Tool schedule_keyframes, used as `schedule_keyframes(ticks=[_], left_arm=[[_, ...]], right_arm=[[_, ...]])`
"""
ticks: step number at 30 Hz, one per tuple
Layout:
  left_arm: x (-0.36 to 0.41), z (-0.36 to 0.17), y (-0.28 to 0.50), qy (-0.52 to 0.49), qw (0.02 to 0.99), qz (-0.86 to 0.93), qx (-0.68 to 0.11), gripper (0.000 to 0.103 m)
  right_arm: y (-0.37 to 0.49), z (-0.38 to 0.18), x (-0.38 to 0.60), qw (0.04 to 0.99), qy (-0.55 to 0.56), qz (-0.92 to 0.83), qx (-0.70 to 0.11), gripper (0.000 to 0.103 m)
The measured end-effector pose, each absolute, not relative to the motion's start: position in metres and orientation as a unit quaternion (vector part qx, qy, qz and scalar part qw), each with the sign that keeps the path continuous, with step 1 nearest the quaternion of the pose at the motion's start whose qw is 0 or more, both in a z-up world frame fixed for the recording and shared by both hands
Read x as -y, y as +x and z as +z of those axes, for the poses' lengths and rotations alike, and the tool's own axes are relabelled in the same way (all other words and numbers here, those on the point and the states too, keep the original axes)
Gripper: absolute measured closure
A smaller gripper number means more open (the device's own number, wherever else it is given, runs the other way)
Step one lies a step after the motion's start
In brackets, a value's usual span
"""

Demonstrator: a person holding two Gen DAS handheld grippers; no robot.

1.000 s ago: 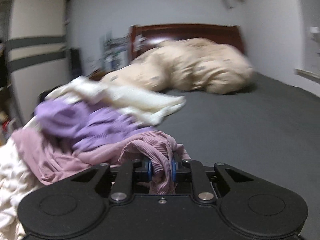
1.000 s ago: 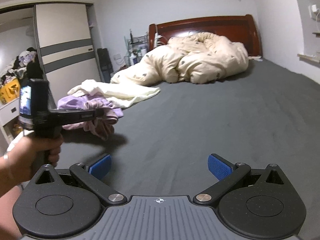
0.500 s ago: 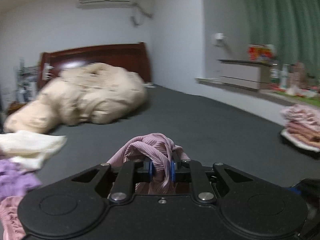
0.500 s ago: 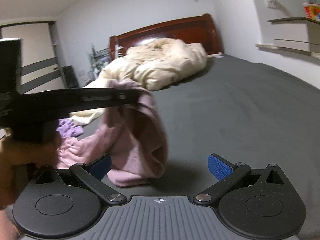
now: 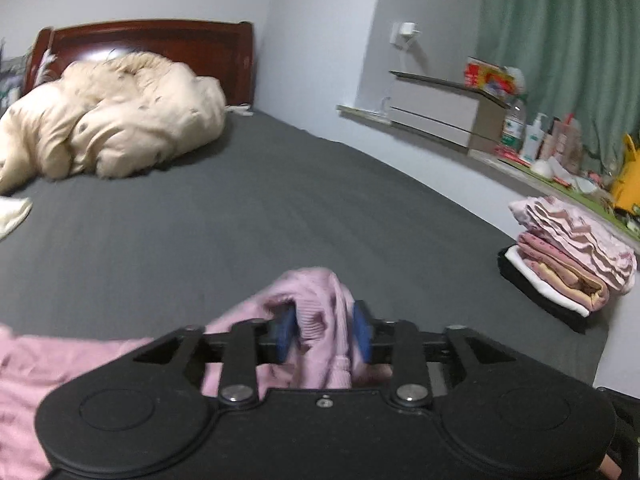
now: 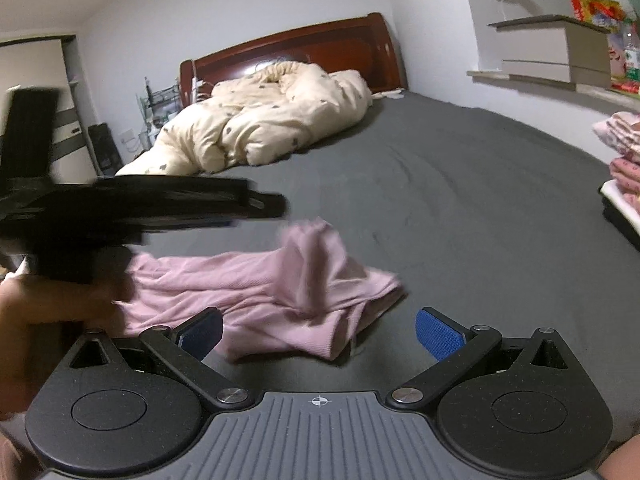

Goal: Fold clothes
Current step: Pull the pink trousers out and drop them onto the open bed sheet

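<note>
A pink ribbed garment [image 6: 260,292] lies crumpled on the dark grey bed sheet [image 6: 460,208], one fold still standing up and blurred. My left gripper [image 5: 323,334] has its jaws opening. The cloth [image 5: 316,292] still sits between the blue pads, but they look loose on it. From the right wrist view, the left gripper [image 6: 276,202] hovers just above the garment, held by a hand [image 6: 48,308]. My right gripper [image 6: 318,330] stands open just short of the garment's near edge, nothing pinched.
A stack of folded clothes [image 5: 568,256] rests at the bed's right edge. A cream duvet [image 5: 112,128] is heaped by the wooden headboard. A cream garment [image 5: 12,212] shows at the left. A ledge with bottles [image 5: 540,140] runs along the right wall.
The left gripper carried the pink garment from the clothes pile rightwards across the bed. Its jaws have spread and the garment has dropped onto the sheet. The right gripper swung right too.
</note>
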State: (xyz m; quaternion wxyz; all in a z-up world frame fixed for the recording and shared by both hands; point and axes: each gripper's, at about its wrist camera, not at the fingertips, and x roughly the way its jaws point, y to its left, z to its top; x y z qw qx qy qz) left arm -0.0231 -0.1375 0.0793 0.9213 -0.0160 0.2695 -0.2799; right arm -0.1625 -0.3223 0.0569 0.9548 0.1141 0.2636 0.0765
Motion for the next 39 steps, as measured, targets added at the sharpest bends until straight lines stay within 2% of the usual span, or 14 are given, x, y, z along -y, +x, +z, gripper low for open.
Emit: schedule_keyframes(ticks=[1, 4, 8, 14, 16, 18, 20, 22, 26, 27, 28, 30, 35, 39], left_arm=[[0.125, 0.080, -0.027, -0.021, 0.923, -0.276, -0.266, 0.044], [0.087, 0.089, -0.039, -0.018, 0.936, -0.251, -0.248, 0.031], [0.019, 0.093, -0.045, 0.003, 0.954, -0.174, -0.243, 0.026], [-0.075, 0.079, -0.003, -0.018, 0.957, -0.048, -0.284, 0.027], [-0.096, 0.072, 0.017, -0.042, 0.951, -0.032, -0.303, 0.036], [-0.104, 0.065, 0.033, -0.052, 0.948, -0.023, -0.313, 0.040], [-0.104, 0.059, 0.044, -0.057, 0.945, -0.028, -0.321, 0.051], [-0.101, 0.051, 0.054, -0.055, 0.939, -0.026, -0.337, 0.072], [-0.094, 0.037, 0.061, -0.047, 0.934, -0.013, -0.354, 0.083], [-0.092, 0.035, 0.061, -0.049, 0.934, -0.012, -0.354, 0.095], [-0.092, 0.035, 0.059, -0.056, 0.934, -0.018, -0.353, 0.102], [-0.091, 0.040, 0.051, -0.067, 0.938, -0.039, -0.339, 0.102], [-0.066, 0.060, 0.012, 0.005, 0.952, -0.065, -0.299, 0.101], [-0.074, 0.061, 0.004, 0.000, 0.952, -0.050, -0.303, 0.100]], right_arm=[[-0.162, 0.056, 0.320, 0.954, 0.112, 0.080, -0.266, 0.000], [-0.164, 0.053, 0.308, 0.952, 0.107, 0.096, -0.270, 0.000], [-0.163, 0.049, 0.293, 0.951, 0.105, 0.114, -0.269, 0.000], [-0.157, 0.047, 0.277, 0.948, 0.100, 0.132, -0.271, 0.000], [-0.153, 0.046, 0.275, 0.949, 0.098, 0.132, -0.270, 0.000], [-0.155, 0.045, 0.277, 0.948, 0.100, 0.129, -0.273, 0.000], [-0.155, 0.045, 0.279, 0.948, 0.104, 0.124, -0.275, 0.000], [-0.155, 0.045, 0.283, 0.947, 0.113, 0.119, -0.276, 0.000], [-0.157, 0.044, 0.289, 0.946, 0.124, 0.114, -0.277, 0.000], [-0.158, 0.044, 0.290, 0.946, 0.125, 0.113, -0.279, 0.000], [-0.158, 0.044, 0.291, 0.945, 0.126, 0.112, -0.279, 0.000], [-0.159, 0.043, 0.291, 0.945, 0.129, 0.113, -0.279, 0.000], [-0.159, 0.044, 0.290, 0.944, 0.130, 0.118, -0.278, 0.000], [-0.160, 0.043, 0.286, 0.942, 0.125, 0.128, -0.283, 0.000]])
